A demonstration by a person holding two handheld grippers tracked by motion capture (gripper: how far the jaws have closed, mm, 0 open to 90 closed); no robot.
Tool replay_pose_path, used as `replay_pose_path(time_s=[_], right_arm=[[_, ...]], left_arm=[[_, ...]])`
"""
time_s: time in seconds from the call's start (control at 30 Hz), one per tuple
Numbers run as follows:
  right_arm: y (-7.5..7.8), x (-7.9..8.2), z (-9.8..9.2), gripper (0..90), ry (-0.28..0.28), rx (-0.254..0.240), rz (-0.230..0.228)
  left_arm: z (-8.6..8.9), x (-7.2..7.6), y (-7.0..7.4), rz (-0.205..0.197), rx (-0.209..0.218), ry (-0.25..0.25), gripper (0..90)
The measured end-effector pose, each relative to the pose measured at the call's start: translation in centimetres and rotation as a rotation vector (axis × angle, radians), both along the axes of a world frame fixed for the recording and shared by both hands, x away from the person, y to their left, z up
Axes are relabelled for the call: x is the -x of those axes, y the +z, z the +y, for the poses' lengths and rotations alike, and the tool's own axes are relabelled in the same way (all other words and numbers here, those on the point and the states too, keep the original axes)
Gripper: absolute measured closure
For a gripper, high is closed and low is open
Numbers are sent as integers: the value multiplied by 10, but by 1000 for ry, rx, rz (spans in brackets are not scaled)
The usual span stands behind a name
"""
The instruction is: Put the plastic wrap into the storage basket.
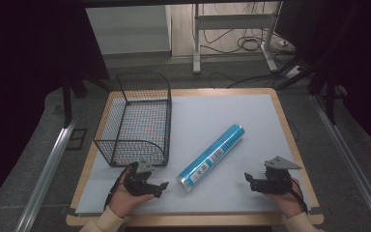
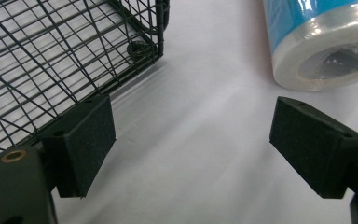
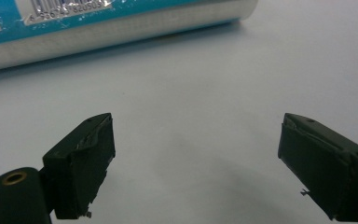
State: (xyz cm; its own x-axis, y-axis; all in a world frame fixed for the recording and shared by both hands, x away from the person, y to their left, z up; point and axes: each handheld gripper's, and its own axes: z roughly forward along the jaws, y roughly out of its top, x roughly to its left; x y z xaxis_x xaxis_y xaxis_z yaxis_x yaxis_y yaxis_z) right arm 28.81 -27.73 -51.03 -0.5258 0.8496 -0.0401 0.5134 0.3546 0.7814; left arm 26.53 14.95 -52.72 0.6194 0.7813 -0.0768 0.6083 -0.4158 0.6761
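A long blue and white roll (image 1: 211, 158) wrapped in clear film lies diagonally on the pale mat, its near end toward the front. A black wire basket (image 1: 134, 121) stands at the mat's left. My left gripper (image 1: 157, 187) rests low at the front left, just before the basket's near corner, open with nothing between its jaws. In the left gripper view the basket (image 2: 51, 60) is at upper left and the roll's end (image 2: 326, 51) at upper right. My right gripper (image 1: 249, 181) sits at the front right, open and empty. The right gripper view shows the roll (image 3: 112, 28) lying across the top.
The mat (image 1: 232, 116) lies on a wooden table (image 1: 290, 140) with its edges close around it. Beyond the far edge stand a metal desk frame (image 1: 232, 34) and loose cables on the floor. Rails run along both sides of the table.
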Motion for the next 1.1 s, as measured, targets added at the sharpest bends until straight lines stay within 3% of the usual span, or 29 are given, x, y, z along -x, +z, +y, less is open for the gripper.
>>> replay_pose_path(time_s=[0.17, 0.23, 0.37, 0.8, 1.1], right_arm=[[-1, 2, -3, 112, 3, 12, 1], [0, 2, -4, 114, -3, 8, 3], [4, -1, -3, 116, 2, 4, 0], [2, -3, -1, 131, 15, -10, 11], [4, 2, -4, 134, 12, 3, 1]], left_arm=[[-3, -2, -1, 5, 8, 13, 141], [-3, 0, -3, 15, -17, -4, 141], [-3, 5, -3, 12, -29, 2, 139], [3, 4, 5, 12, -2, 15, 141], [-4, 11, 20, -4, 38, -12, 157]])
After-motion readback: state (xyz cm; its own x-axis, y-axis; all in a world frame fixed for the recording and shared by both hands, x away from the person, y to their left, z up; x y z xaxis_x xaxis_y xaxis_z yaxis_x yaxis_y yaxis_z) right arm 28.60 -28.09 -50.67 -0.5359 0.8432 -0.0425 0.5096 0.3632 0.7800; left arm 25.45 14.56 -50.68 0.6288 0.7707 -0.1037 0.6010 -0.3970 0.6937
